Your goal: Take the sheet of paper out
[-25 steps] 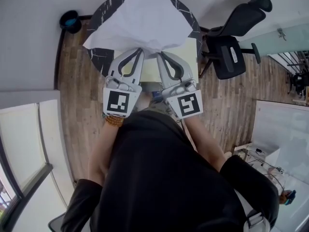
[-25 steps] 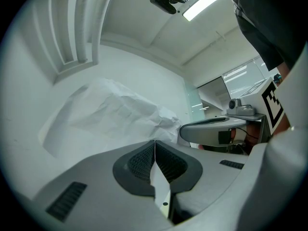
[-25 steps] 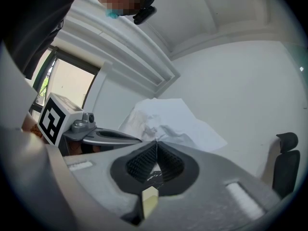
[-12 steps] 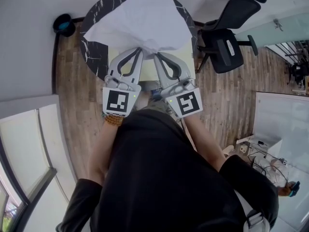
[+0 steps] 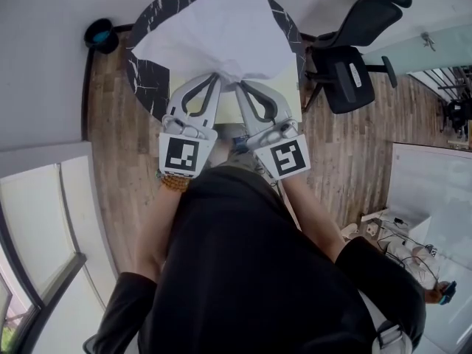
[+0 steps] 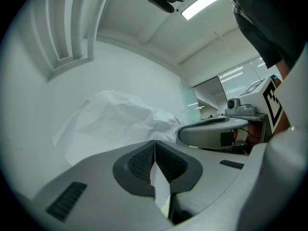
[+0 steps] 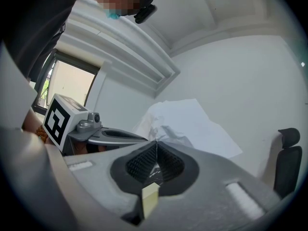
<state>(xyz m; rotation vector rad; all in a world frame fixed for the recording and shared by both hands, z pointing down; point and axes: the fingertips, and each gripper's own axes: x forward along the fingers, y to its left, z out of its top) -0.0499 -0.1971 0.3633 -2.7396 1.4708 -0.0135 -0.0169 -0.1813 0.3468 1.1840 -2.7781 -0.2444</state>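
Note:
A large crumpled white sheet of paper (image 5: pixel 217 32) hangs in the air over the round black marble table (image 5: pixel 147 76). My left gripper (image 5: pixel 218 75) is shut on the sheet's near edge; a strip of the white paper (image 6: pixel 161 189) shows between its jaws in the left gripper view. My right gripper (image 5: pixel 240 81) is shut close beside it, with a pale yellow sheet edge (image 7: pixel 149 196) pinched between its jaws. A pale yellow folder (image 5: pixel 290 87) lies on the table under the grippers, partly hidden by them and by the paper (image 7: pixel 192 124).
A black office chair (image 5: pixel 354 57) stands right of the table on the wooden floor. A dark bin (image 5: pixel 102 34) sits at the far left by the wall. A white wall and window frame (image 5: pixel 44 220) run along the left.
The paper and both grippers have barely shifted; the head view has moved slightly, so the table and chair sit a little differently in the frame.

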